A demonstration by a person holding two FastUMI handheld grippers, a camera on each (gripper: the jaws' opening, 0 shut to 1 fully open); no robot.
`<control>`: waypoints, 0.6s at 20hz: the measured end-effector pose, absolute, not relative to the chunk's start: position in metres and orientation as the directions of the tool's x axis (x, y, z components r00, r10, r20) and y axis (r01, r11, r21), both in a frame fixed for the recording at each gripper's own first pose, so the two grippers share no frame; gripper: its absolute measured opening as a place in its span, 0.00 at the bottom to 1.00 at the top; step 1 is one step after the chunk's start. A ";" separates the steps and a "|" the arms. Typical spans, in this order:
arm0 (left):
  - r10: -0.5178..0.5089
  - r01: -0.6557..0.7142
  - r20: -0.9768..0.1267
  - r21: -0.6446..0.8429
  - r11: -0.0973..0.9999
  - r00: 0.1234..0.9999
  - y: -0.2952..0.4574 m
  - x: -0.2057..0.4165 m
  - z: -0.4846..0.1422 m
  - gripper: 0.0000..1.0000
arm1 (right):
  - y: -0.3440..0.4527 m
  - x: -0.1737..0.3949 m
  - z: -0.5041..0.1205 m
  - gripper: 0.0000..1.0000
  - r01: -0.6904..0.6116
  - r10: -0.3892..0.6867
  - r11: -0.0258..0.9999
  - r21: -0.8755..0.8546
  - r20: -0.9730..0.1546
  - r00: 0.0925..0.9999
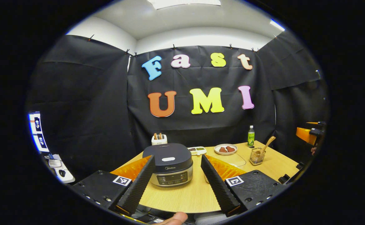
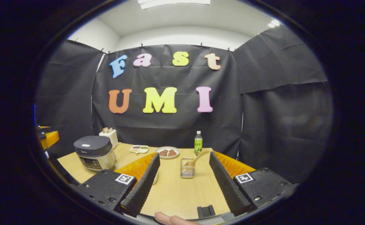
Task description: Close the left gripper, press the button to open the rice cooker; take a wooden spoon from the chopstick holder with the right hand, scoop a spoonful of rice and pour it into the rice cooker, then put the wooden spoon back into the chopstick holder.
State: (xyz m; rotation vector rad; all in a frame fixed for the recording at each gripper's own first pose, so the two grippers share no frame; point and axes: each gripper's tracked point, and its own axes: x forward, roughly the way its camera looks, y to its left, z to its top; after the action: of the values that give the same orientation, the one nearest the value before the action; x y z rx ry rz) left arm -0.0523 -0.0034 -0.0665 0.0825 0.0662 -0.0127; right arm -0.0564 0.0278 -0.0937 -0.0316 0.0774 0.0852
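The rice cooker (image 1: 169,164) with a dark lid stands shut on the wooden table (image 1: 185,197), straight ahead of my left gripper (image 1: 177,184), which is open and apart from it. The cooker (image 2: 93,152) also sits at the left in the right gripper view. A wire chopstick holder (image 2: 187,168) with a wooden spoon (image 2: 198,157) leaning in it stands ahead of my open right gripper (image 2: 184,187). In the left gripper view the holder (image 1: 257,156) and the spoon (image 1: 267,143) are at the right. A clear container (image 1: 232,160) sits behind the left gripper's right finger.
A plate of brown food (image 2: 167,152), a small divided tray (image 2: 139,149), a green bottle (image 2: 198,142) and a white toaster (image 2: 109,135) line the table's far side. The other gripper's orange body (image 1: 307,133) shows at the right edge. A fingertip (image 1: 174,218) shows at the bottom.
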 end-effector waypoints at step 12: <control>-0.068 0.068 -0.017 0.028 0.997 0.998 -0.028 -0.080 -0.057 0.96 | 0.013 -0.071 -0.073 0.98 -0.059 0.057 0.997 -0.053 -0.046 0.997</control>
State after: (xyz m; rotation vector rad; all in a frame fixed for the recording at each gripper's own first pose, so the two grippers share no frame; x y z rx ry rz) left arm -0.0797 -0.0277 -0.0574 0.0288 0.0162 -0.0683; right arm -0.0706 0.0135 -0.0727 -0.0545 0.0449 0.0582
